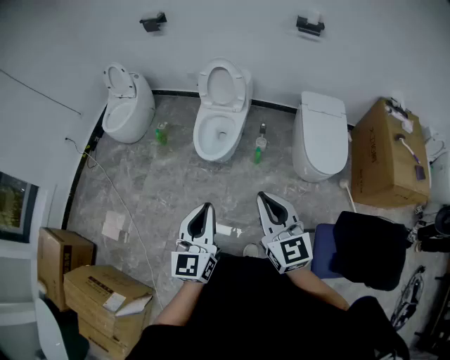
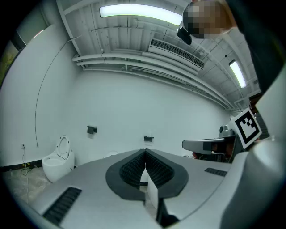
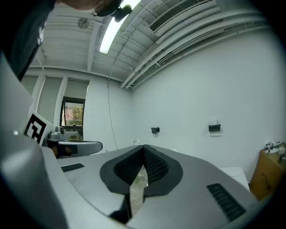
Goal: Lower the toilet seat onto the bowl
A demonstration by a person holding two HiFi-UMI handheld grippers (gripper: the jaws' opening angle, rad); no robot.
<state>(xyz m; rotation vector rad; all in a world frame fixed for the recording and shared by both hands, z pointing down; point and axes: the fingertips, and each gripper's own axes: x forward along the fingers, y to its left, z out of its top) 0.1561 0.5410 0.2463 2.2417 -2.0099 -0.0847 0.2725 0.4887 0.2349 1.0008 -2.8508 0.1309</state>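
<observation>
Three white toilets stand along the far wall in the head view. The middle toilet (image 1: 220,123) has its seat (image 1: 223,86) raised against the wall and its bowl open. On the left toilet (image 1: 128,105) the seat is also up, while the right toilet (image 1: 320,133) has its lid down. My left gripper (image 1: 207,207) and right gripper (image 1: 262,196) are held side by side close to the person's body, well short of the toilets. Both are shut with nothing between the jaws. The same shows in the left gripper view (image 2: 145,152) and the right gripper view (image 3: 144,150).
Green bottles (image 1: 162,133) (image 1: 258,151) stand on the floor either side of the middle toilet. A cardboard box (image 1: 390,151) sits at the right, and more boxes (image 1: 105,295) at the lower left. A blue seat with black cloth (image 1: 369,249) is near my right. Two holders (image 1: 153,22) (image 1: 309,25) hang on the wall.
</observation>
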